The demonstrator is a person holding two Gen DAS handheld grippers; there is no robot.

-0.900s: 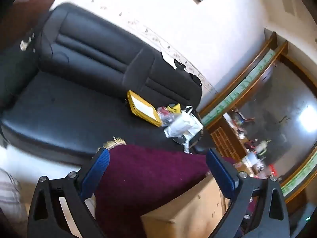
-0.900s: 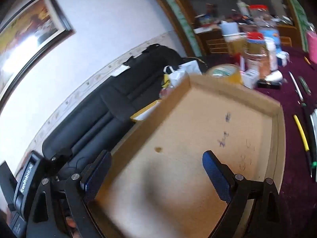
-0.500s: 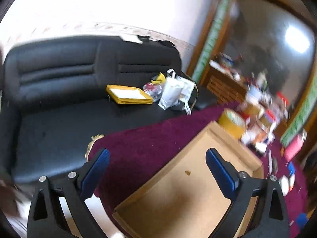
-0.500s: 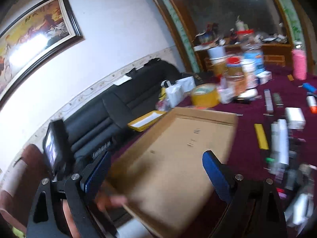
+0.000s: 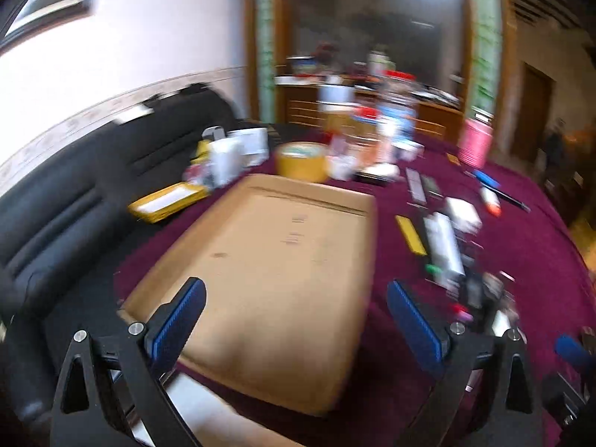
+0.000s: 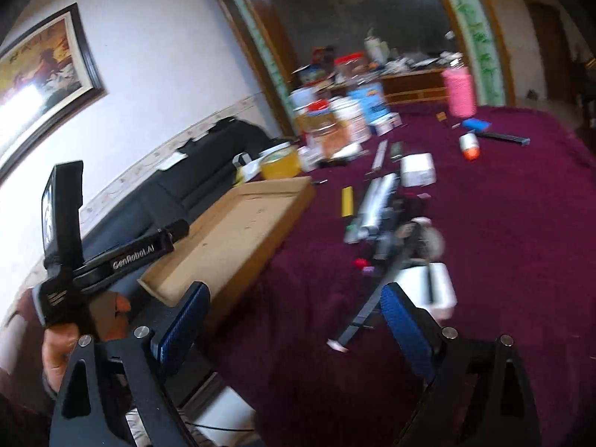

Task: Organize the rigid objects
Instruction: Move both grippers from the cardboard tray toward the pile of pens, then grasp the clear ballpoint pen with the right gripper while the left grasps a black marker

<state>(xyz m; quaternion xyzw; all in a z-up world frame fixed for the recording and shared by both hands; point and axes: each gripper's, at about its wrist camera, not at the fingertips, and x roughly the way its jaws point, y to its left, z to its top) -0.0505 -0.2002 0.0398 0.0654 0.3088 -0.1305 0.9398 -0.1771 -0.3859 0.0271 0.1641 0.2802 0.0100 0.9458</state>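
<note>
On maroon cloth (image 6: 503,231), empty cardboard tray (image 5: 283,260), scattered clutter (image 6: 383,208) beside it, left gripper (image 5: 294,316) and right gripper (image 6: 298,316) both spread wide, holding nothing

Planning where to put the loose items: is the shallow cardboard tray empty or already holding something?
Empty. The cardboard tray shows only bare brown floor with faint marks in both views; nothing lies inside.

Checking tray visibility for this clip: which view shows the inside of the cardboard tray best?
The left wrist view: the cardboard tray fills the middle, its floor seen from above, though blurred. The right wrist view shows it obliquely, at the left.
</note>
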